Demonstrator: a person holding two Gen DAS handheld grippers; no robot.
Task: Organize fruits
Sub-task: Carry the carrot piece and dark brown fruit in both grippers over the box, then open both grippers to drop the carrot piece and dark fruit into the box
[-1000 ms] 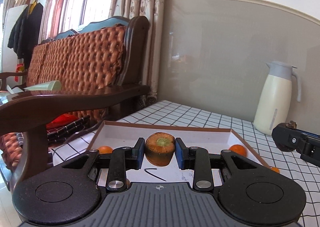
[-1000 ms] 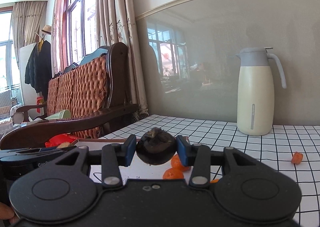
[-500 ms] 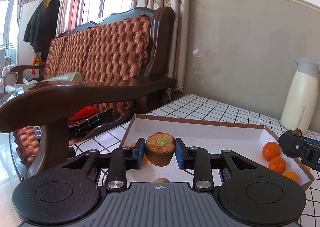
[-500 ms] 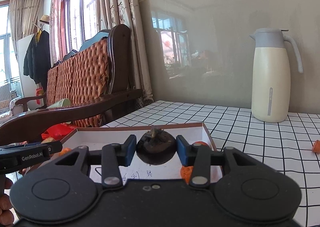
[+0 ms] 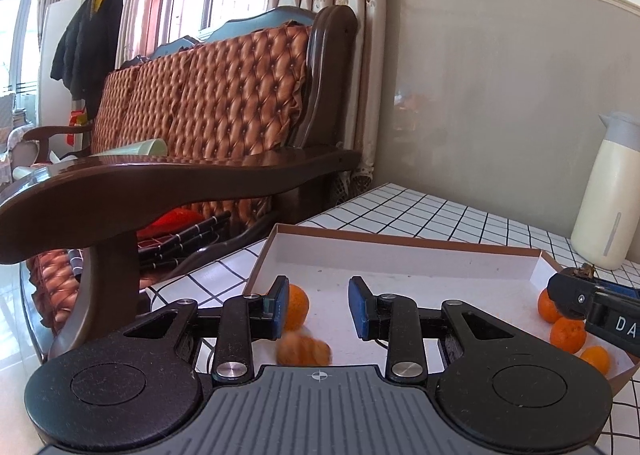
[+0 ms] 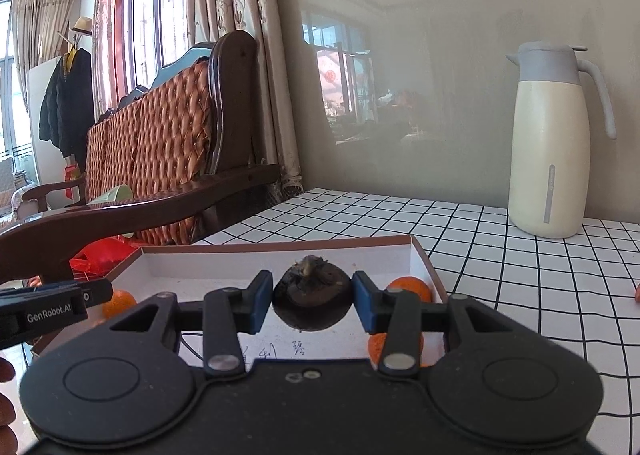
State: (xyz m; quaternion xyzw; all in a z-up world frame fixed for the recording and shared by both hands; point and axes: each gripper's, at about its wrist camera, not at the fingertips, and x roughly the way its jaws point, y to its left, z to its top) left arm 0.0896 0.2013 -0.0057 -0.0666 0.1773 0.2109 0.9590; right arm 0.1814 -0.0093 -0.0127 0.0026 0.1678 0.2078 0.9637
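Observation:
My left gripper (image 5: 318, 295) stands open over the near left corner of the shallow white box tray (image 5: 400, 251). A brown-orange fruit (image 5: 304, 349) shows blurred just below its fingers, free of the pads. Small oranges lie in the tray: one (image 5: 296, 307) behind the left finger, several (image 5: 566, 333) at the right end. My right gripper (image 6: 313, 291) hovers over the tray's right part with a dark round fruit (image 6: 312, 299) between its blue pads. Its jaws are opening, and the fruit still hangs between them. The right gripper's tip (image 5: 592, 301) shows in the left wrist view.
A cream jug (image 6: 548, 159) stands on the checked tablecloth (image 6: 500, 255) by the wall, right of the tray. A dark wooden sofa armrest (image 5: 180, 179) runs close along the table's left edge. A hand (image 6: 6, 395) shows at the lower left.
The left gripper has opened and the brown-orange fruit has dropped out of it towards the tray floor. Both grippers came forward and lower over the tray. The right one still carries the dark fruit.

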